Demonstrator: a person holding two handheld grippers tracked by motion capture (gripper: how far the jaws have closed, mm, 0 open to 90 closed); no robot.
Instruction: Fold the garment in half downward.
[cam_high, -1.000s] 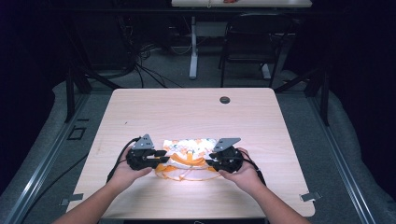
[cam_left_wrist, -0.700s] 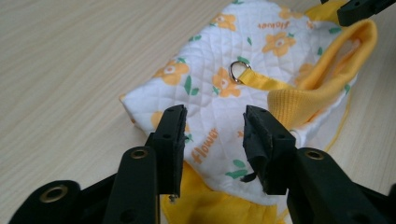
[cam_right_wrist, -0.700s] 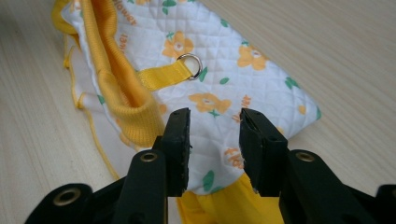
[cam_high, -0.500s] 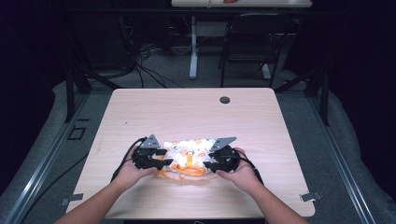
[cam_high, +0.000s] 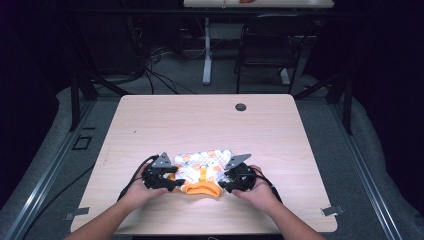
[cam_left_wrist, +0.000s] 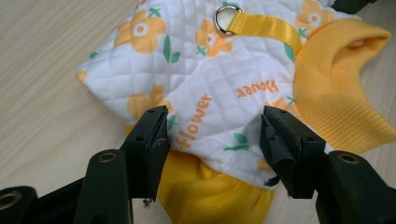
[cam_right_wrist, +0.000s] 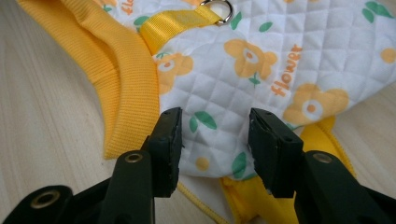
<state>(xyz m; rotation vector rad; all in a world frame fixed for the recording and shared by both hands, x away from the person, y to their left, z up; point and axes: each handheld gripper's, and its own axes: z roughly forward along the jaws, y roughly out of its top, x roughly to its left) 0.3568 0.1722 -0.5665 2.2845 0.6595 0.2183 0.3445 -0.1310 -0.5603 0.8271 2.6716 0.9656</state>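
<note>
A small quilted white garment (cam_high: 202, 167) printed with orange flowers and the word "flower", trimmed in yellow ribbing, lies on the table's near middle. A yellow strap (cam_left_wrist: 268, 25) with a metal ring (cam_left_wrist: 224, 13) crosses its back. My left gripper (cam_high: 167, 181) sits at the garment's left edge, open, jaws straddling the quilted cloth (cam_left_wrist: 210, 93) over a yellow cuff (cam_left_wrist: 210, 196). My right gripper (cam_high: 227, 184) is at the right edge, open, jaws either side of the quilted hem (cam_right_wrist: 215, 135). The ribbed yellow collar (cam_right_wrist: 116, 88) lies to the left in the right gripper view.
The garment rests on a light wooden table (cam_high: 200, 125) with a small dark round cap (cam_high: 241, 107) near its far edge. A chair (cam_high: 265, 45) and a table leg (cam_high: 206, 50) stand beyond. Dark floor and cables surround the table.
Both grippers have closed in toward each other along the garment's sides, and the cloth has bunched narrower between them, with the yellow collar pushed toward the near edge.
</note>
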